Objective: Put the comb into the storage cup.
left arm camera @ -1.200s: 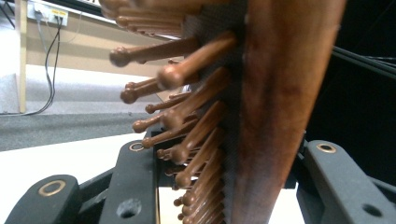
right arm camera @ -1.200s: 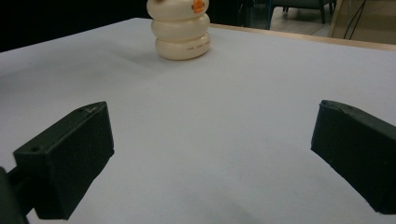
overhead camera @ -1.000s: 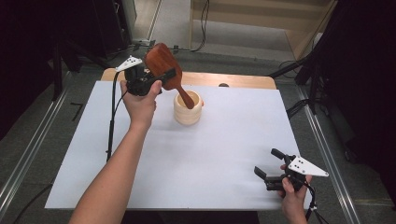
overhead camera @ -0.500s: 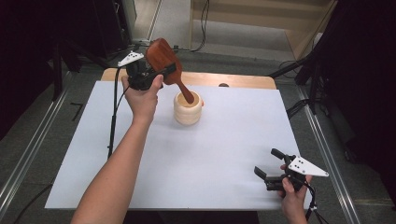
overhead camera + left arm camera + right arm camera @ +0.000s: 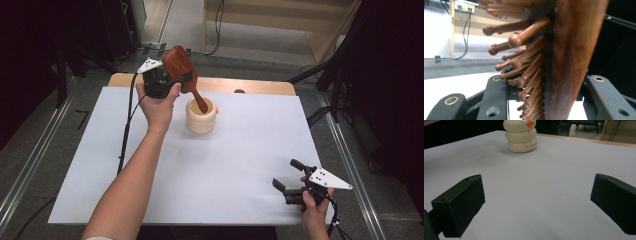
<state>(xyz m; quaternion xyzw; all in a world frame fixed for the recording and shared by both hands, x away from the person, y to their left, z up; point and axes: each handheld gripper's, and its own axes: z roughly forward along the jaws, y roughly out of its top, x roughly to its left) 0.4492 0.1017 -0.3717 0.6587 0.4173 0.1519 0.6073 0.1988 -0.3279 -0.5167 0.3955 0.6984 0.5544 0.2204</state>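
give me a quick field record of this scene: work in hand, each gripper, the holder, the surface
work in hand: wooden hairbrush held with its handle end inside the cream holder
left gripper: jaws shut on the brush head, wooden bristle pins beside one jaw in the left gripper view
right gripper: jaws open, nothing between them, near the table's front right
holder: three ribbed rings, upright, orange mark near the rim
surface: white table top, wooden strip along its far edge

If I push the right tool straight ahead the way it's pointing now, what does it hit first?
Probably the cream ribbed holder. The right tool stands open over bare white table, and the holder sits ahead, slightly left of its centre line, so it might pass just beside it.
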